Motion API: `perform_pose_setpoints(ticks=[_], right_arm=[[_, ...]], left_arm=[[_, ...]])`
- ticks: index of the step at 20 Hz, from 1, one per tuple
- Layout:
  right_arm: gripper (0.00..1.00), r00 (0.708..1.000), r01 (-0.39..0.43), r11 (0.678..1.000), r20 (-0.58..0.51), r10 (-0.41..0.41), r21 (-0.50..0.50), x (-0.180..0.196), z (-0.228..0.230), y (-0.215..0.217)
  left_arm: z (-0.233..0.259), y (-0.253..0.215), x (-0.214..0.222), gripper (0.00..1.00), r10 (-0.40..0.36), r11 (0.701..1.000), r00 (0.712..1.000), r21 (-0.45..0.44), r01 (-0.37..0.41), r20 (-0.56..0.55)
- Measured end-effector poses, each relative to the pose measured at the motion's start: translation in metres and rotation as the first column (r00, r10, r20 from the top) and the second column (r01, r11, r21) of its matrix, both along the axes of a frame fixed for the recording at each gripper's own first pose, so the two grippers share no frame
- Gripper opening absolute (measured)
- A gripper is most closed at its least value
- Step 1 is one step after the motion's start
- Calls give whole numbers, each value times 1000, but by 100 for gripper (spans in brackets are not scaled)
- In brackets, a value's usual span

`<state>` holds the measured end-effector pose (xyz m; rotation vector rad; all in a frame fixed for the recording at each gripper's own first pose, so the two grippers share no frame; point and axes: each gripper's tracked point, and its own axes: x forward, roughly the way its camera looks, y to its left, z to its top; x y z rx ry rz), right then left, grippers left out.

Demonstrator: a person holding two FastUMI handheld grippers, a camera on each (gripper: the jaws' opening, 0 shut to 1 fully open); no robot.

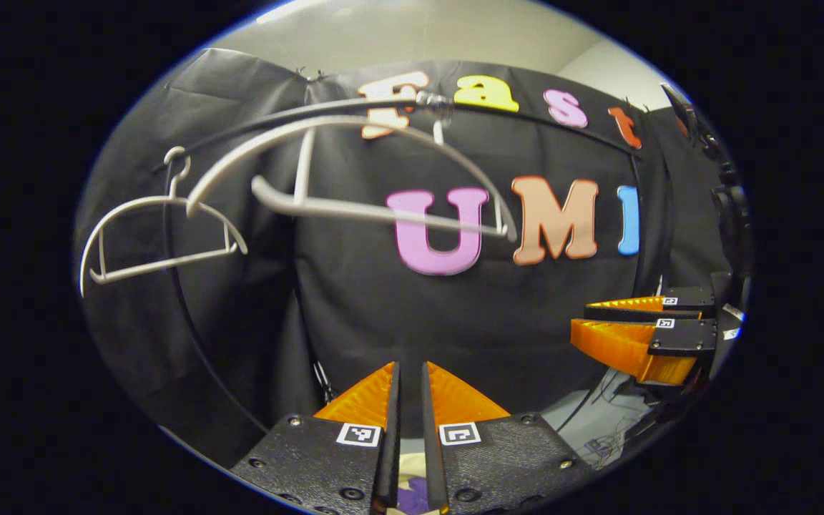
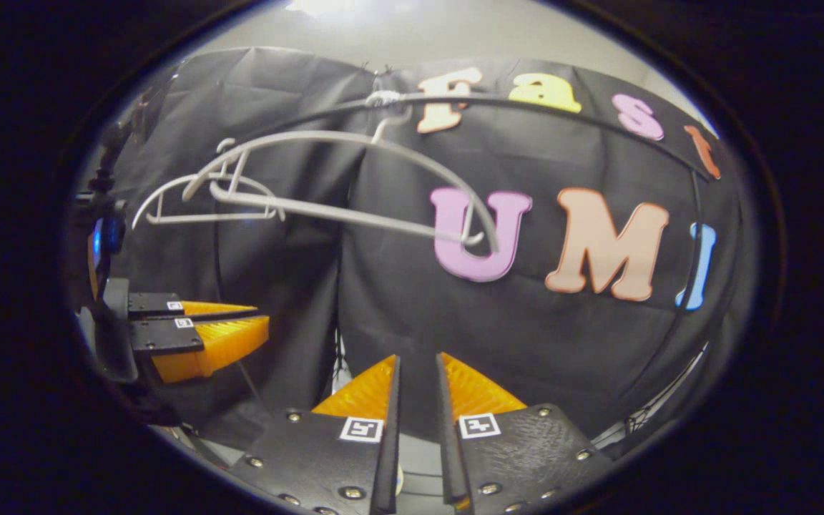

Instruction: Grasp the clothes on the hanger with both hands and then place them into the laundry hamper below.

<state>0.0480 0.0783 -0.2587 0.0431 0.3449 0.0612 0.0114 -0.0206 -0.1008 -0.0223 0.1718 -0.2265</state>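
Two bare pale grey hangers hang from a black rail [image 1: 541, 114]: a near one [image 1: 355, 209] [image 2: 355, 214] and a farther one [image 1: 162, 239] [image 2: 190, 204]. No garment is on either. A scrap of pale yellow and purple cloth [image 1: 412, 493] shows low down through the slit between my left gripper's fingers; what it lies in is hidden. My left gripper [image 1: 408, 368] [image 2: 258, 322] has its orange fingers drawn together with a thin slit and nothing at the tips. My right gripper [image 2: 418, 361] [image 1: 578, 318] stands the same way, below the hangers.
The black cloth wall [image 1: 455, 315] hangs close behind the rail. Grey floor with dark cables [image 1: 605, 429] shows at the lower right of the left gripper view. A black stand with gear [image 1: 730, 214] rises at the right edge.
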Motion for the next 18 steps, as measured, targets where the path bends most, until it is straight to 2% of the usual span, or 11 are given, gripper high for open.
perform_pose_setpoints(ticks=[2,3,5,6,7,9,11,13,15,16,18], right_arm=[[25,997,35,999,73,-35,1,9,17,-6],[25,993,54,999,109,-53,-2,13,26,-10],[23,982,85,996,169,-84,1,17,41,-15],[31,976,98,995,194,-98,6,16,49,-19],[27,970,112,994,218,-112,12,17,54,-20],[36,954,138,990,267,-136,12,16,68,-27],[35,941,158,987,303,-149,-7,19,81,-34],[55,932,167,986,330,-152,-19,16,88,-40],[65,922,190,982,348,-171,-22,16,94,-48],[75,918,201,979,354,-181,-22,15,96,-51],[96,910,224,975,361,-203,-15,10,99,-60]], left_arm=[[40,0,7,19,6,1000,998,-29,-5,66],[55,1,9,13,9,999,995,-42,-4,100],[83,-4,8,16,5,998,988,-63,5,152],[93,-6,6,12,6,998,985,-69,5,170],[103,-10,3,12,-1,997,982,-75,15,189],[122,-17,-2,22,-15,996,975,-81,34,223],[134,-25,-8,41,-26,995,968,-82,47,248],[143,-34,-10,60,-43,994,963,-86,69,267],[146,-41,-14,79,-49,994,962,-84,74,268],[149,-46,-15,89,-53,993,961,-86,79,272],[151,-56,-18,94,-63,992,962,-90,90,266]])
